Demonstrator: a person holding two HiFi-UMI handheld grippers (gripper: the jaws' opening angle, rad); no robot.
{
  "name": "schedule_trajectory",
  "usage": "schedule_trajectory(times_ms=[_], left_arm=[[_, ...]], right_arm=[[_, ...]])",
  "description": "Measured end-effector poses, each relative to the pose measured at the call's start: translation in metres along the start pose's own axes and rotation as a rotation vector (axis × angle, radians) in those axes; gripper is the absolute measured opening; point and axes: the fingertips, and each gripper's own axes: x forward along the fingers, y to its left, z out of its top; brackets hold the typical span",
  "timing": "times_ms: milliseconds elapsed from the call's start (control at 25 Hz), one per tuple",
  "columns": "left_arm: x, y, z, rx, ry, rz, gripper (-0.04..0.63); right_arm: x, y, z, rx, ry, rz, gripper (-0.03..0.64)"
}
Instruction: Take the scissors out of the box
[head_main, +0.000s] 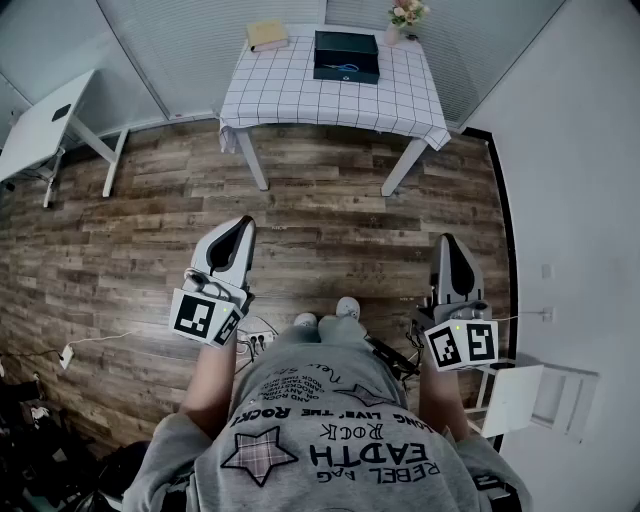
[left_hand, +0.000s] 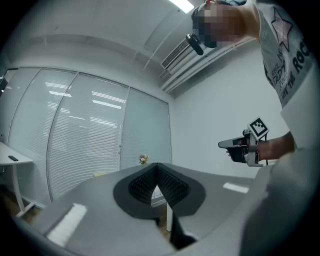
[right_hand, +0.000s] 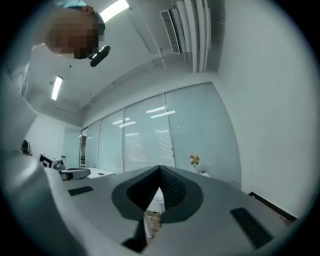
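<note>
Two grippers are held level over the wooden floor (head_main: 330, 190), well short of the table (head_main: 300, 95) with the checked cloth. The left gripper (head_main: 240, 228) has its jaws closed tip to tip with nothing between them. The right gripper (head_main: 449, 246) is likewise closed and empty. The dark box (head_main: 346, 77) stands open near the table's back edge, right of centre. The scissors (head_main: 345, 68) lie inside it, showing only as a small blue shape. A yellowish book (head_main: 267, 35) lies at the back left corner, and a small vase of flowers (head_main: 405, 15) stands at the back right corner, just beside the box. A white desk (head_main: 40, 125) stands apart, far to the left.
</note>
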Motion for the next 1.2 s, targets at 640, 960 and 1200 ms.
schedule_trajectory(times_ms=[640,960,1200], left_arm=[[0.010,0.024,-0.004,-0.009,-0.001,-0.018,-0.008],[0.028,0.039,-0.009,-0.018,0.018,-0.010,-0.009],[0.064,0.055,-0.015,-0.025,0.027,0.027,-0.009]], right_arm=[[0.028,0.016,0.000,0.024,-0.003,0.008,0.014],[0.057,0.012,-0.003,0.050,0.006,0.040,0.015],[0.107,-0.003,-0.009,0.059,0.027,0.111,0.015]])
